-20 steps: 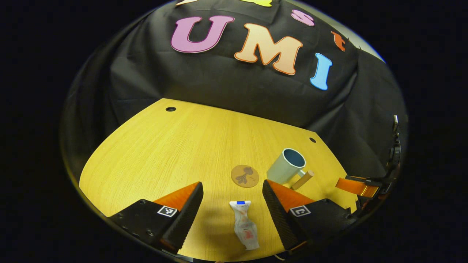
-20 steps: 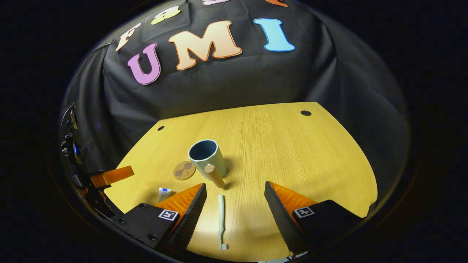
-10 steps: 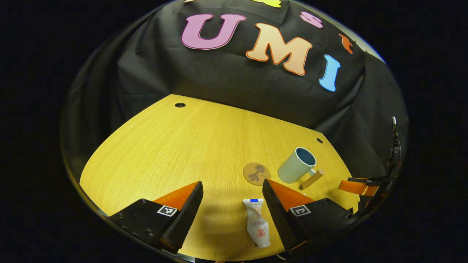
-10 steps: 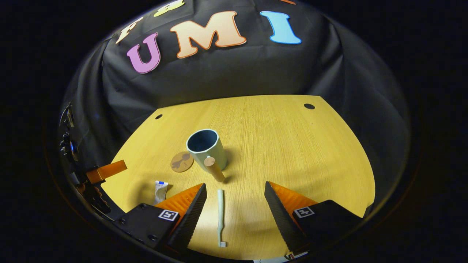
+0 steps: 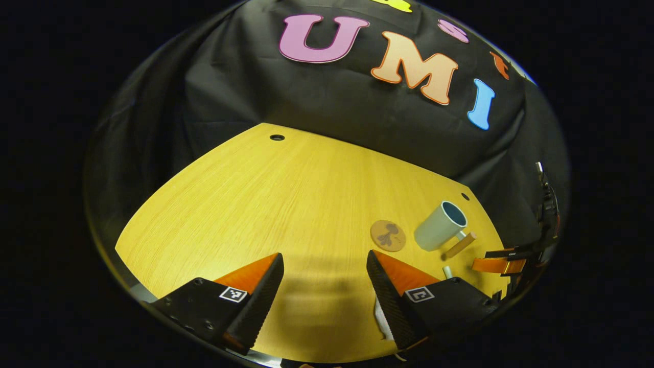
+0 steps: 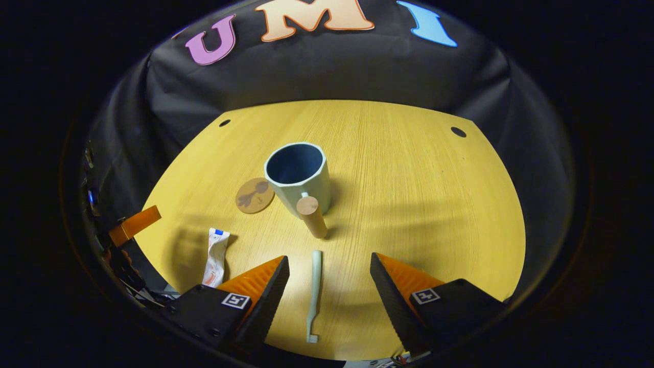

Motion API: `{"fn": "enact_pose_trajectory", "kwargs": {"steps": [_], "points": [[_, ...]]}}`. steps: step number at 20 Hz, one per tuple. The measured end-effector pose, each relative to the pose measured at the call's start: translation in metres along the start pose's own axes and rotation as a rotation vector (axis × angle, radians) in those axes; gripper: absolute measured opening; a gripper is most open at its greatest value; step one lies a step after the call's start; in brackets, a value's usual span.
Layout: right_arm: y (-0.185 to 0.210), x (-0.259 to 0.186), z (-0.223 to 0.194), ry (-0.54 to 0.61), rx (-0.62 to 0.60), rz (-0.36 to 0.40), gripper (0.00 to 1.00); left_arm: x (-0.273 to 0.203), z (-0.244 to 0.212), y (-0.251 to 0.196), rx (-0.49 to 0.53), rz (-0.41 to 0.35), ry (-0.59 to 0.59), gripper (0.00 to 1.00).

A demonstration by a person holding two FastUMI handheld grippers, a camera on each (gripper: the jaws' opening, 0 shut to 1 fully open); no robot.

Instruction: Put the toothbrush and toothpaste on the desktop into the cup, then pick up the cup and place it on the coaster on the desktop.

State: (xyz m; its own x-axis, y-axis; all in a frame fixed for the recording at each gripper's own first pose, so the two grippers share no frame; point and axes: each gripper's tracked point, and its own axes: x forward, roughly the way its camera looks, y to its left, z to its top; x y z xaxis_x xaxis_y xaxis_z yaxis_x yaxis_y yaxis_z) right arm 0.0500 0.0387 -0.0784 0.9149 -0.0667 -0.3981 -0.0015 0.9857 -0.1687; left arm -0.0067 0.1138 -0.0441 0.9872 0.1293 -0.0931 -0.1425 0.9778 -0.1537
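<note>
Along the left gripper view, the left gripper [image 5: 324, 291] hung spread wide over bare desktop [image 5: 265, 204], with the coaster [image 5: 388, 235] and cup [image 5: 440, 225] off to its right, likely waiting its turn. Through the right gripper view, the right gripper [image 6: 329, 294] was released, straddling the toothbrush [image 6: 314, 291] lying flat below the cup [image 6: 298, 176], seemingly lined up to grasp it; the toothpaste [image 6: 214, 257] lay nearby.
</note>
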Motion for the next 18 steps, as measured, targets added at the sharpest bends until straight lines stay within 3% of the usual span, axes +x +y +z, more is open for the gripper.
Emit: {"fn": "enact_pose_trajectory", "kwargs": {"steps": [1,3,5,6,9,15,16,18], "points": [[0.002,0.003,-0.001,0.018,-0.002,0.004,0.98,0.001,-0.002,0.006,-0.003,0.014,0.003,0.96],[0.007,0.011,-0.006,0.06,-0.008,0.012,0.93,0.0,-0.004,0.017,-0.013,0.038,0.004,0.95],[0.011,0.02,-0.013,0.101,-0.033,0.02,0.93,-0.001,-0.005,0.026,-0.021,0.056,0.008,0.95],[0.011,0.025,-0.016,0.12,-0.049,0.018,0.98,-0.001,-0.006,0.03,-0.022,0.065,0.013,0.95],[0.014,0.034,-0.022,0.168,-0.074,0.016,0.94,-0.001,-0.01,0.041,-0.027,0.095,0.024,0.95],[0.015,0.052,-0.027,0.253,-0.092,-0.001,0.72,0.001,-0.015,0.05,0.006,0.138,0.035,0.96],[0.016,0.053,-0.028,0.265,-0.096,-0.004,0.6,0.002,-0.015,0.051,0.008,0.138,0.035,0.96],[0.016,0.055,-0.031,0.295,-0.115,-0.012,0.51,0.002,-0.016,0.052,0.008,0.144,0.036,0.96]]}}
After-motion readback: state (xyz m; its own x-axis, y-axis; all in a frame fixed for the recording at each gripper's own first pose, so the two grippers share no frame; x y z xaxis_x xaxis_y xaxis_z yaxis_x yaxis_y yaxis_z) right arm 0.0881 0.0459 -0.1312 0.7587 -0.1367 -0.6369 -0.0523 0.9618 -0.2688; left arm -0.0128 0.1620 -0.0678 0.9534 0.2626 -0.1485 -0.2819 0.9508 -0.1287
